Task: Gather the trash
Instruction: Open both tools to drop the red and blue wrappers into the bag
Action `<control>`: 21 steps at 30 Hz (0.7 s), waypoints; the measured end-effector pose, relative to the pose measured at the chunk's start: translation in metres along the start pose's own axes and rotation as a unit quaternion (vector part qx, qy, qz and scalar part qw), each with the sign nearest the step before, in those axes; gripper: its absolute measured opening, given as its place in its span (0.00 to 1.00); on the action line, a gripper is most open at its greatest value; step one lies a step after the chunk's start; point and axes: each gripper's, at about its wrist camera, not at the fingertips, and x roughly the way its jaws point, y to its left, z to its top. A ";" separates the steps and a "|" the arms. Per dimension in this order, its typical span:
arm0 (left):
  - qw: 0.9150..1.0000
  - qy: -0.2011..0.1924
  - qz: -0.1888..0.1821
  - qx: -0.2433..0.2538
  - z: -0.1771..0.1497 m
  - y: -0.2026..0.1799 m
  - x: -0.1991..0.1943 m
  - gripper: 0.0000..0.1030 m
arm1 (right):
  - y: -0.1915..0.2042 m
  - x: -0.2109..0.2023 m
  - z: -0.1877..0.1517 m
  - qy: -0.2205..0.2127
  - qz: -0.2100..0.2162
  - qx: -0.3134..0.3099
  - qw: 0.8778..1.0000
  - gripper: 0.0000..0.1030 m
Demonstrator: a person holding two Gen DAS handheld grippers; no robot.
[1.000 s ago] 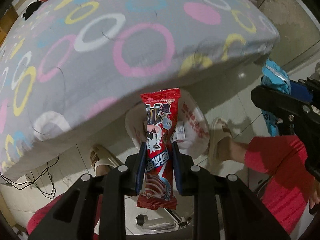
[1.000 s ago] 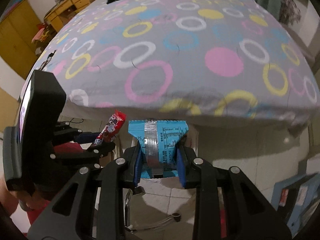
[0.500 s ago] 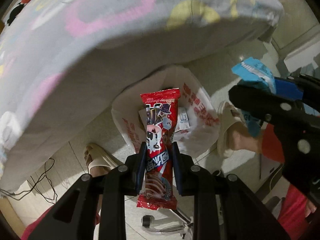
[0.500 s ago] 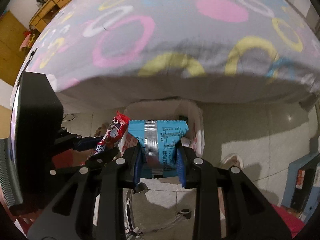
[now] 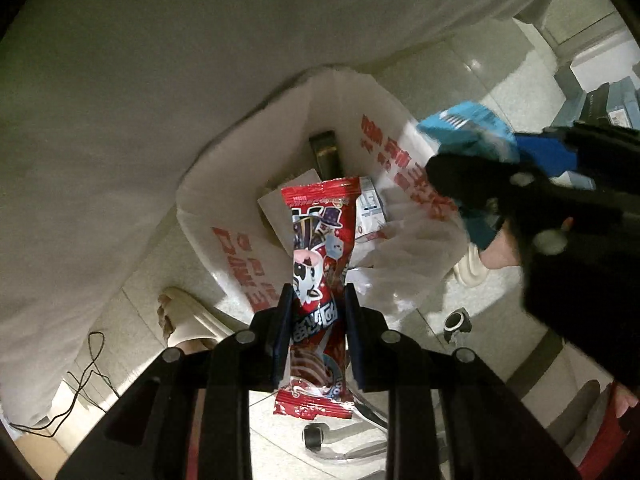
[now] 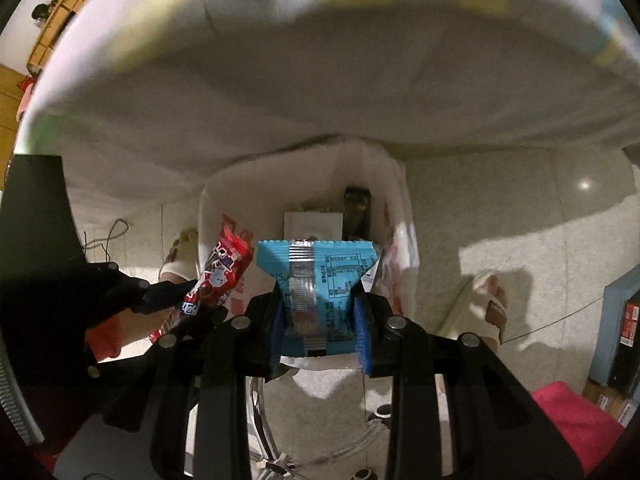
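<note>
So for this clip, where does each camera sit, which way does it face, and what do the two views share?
Left wrist: on the left gripper, looking down its fingers into the white bag on the floor; it grips a red wrapper; the right gripper and a sandalled foot show.
Right wrist: on the right gripper, also facing down at the white bag; it grips a blue packet; the left gripper shows.
Shared: bag, both wrappers, bed edge.

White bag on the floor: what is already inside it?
Inside the white bag a dark packet stands beside a pale flat box. The red wrapper and blue wrapper, each held above the opening, hide the rest of the bottom.
</note>
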 end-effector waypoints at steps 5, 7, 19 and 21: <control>1.000 0.016 -0.010 -0.022 0.003 0.006 0.015 0.24 | -0.004 0.028 0.004 0.022 -0.001 0.002 1.000 0.28; 0.999 0.022 -0.014 -0.024 0.005 0.008 0.022 0.24 | -0.006 0.037 0.005 0.031 0.002 0.006 1.000 0.28; 0.997 0.060 -0.018 -0.036 0.015 0.009 0.054 0.49 | -0.013 0.062 0.011 0.049 0.030 0.032 0.998 0.35; 0.997 0.060 -0.017 -0.038 0.015 0.009 0.054 0.54 | -0.014 0.064 0.010 0.052 0.030 0.037 0.997 0.45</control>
